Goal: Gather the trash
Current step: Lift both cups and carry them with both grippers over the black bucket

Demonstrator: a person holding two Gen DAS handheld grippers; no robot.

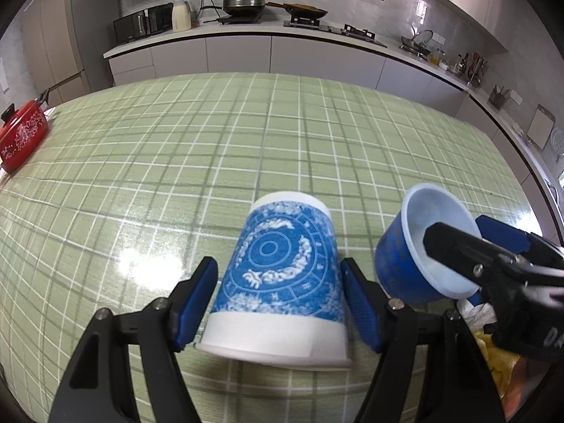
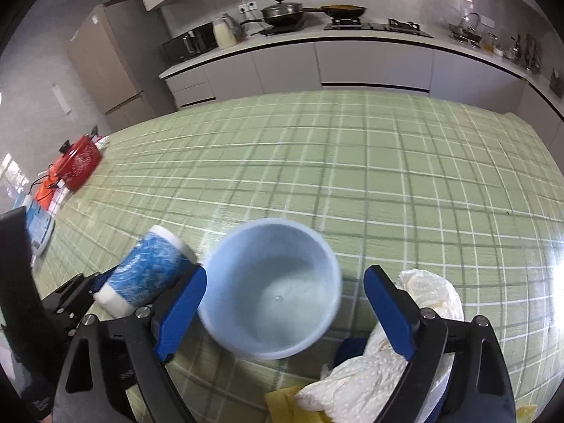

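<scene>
The left gripper point(image 1: 278, 299) clamps an upside-down blue-patterned paper cup point(image 1: 282, 275) between its blue pads, the white rim tilted toward the camera. To its right, the right gripper point(image 2: 285, 303) has its jaws spread apart around a second blue cup point(image 2: 271, 289), mouth toward the camera, with a gap on the right side. Crumpled white tissue point(image 2: 387, 352) and yellow scraps lie just below. All sit over the green checked tablecloth point(image 1: 246, 141); a red pot point(image 1: 21, 137) stands at its far left edge
</scene>
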